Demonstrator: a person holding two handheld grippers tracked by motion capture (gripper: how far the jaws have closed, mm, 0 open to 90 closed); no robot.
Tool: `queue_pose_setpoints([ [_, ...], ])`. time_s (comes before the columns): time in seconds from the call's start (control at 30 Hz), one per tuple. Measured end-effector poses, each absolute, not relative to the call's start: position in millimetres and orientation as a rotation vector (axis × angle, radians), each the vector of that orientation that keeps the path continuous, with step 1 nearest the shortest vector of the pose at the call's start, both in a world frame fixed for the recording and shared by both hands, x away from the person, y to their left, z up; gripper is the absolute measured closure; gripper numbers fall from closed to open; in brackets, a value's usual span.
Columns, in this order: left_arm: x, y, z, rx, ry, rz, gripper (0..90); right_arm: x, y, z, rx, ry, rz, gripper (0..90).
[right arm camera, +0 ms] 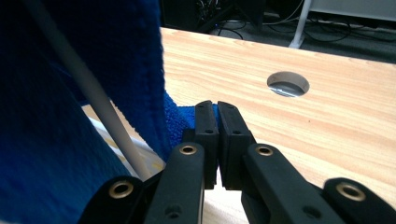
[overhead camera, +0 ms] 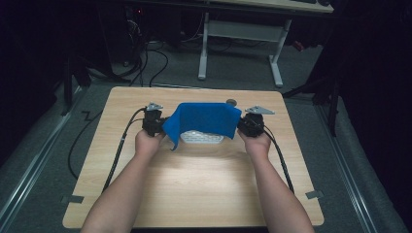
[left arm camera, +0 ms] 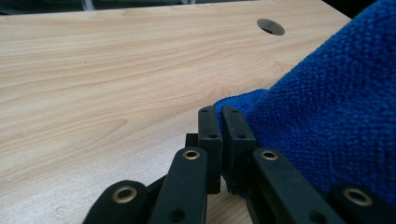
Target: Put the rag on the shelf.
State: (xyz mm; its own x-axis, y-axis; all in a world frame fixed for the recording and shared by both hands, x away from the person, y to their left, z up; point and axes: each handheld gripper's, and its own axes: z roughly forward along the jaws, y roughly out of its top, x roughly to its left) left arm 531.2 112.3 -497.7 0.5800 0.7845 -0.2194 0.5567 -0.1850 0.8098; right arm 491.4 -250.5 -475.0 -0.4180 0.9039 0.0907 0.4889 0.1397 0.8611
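- Above mid-counter we hold a blue cloth stretched.
- Left gripper and right gripper each pinch an edge.
- Beneath it, perhaps a white keyboard.

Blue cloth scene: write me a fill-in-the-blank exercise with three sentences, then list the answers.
1. The cloth held between the two hand-held grippers is ____ in colour.
2. The left hand-held gripper has its jaws ____ on the cloth's edge.
3. The cloth hangs over a white ____ lying on the table.

Missing words: blue; shut; keyboard
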Motion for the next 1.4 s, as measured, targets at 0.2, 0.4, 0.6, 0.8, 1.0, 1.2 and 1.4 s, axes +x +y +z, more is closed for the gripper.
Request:
queue_pose_setpoints([
  [0.2,530.8,109.5,-502.3,1.879,1.100,0.275,82.5,487.8,-254.0,-475.8,1.339,1.973,1.197,87.1],
  [0.4,529.0,115.6,-490.9,1.837,1.121,0.298,66.3,485.2,-255.6,-468.4,1.325,1.947,1.189,76.3],
  [0.6,525.1,121.6,-482.9,1.827,1.115,0.351,58.7,484.6,-262.1,-462.7,1.332,1.918,1.197,69.5],
  [0.8,521.9,132.5,-474.5,1.825,1.146,0.410,54.7,483.5,-265.3,-458.4,1.323,1.905,1.189,63.7],
  [1.0,519.2,140.4,-468.3,1.829,1.146,0.460,51.9,482.7,-269.2,-455.8,1.323,1.890,1.169,56.7],
  [1.2,517.1,148.3,-462.3,1.828,1.153,0.492,50.5,483.0,-273.5,-454.3,1.318,1.875,1.152,51.8],
  [1.4,514.4,152.9,-461.0,1.858,1.145,0.538,50.4,483.7,-276.4,-455.8,1.328,1.888,1.145,45.3],
])
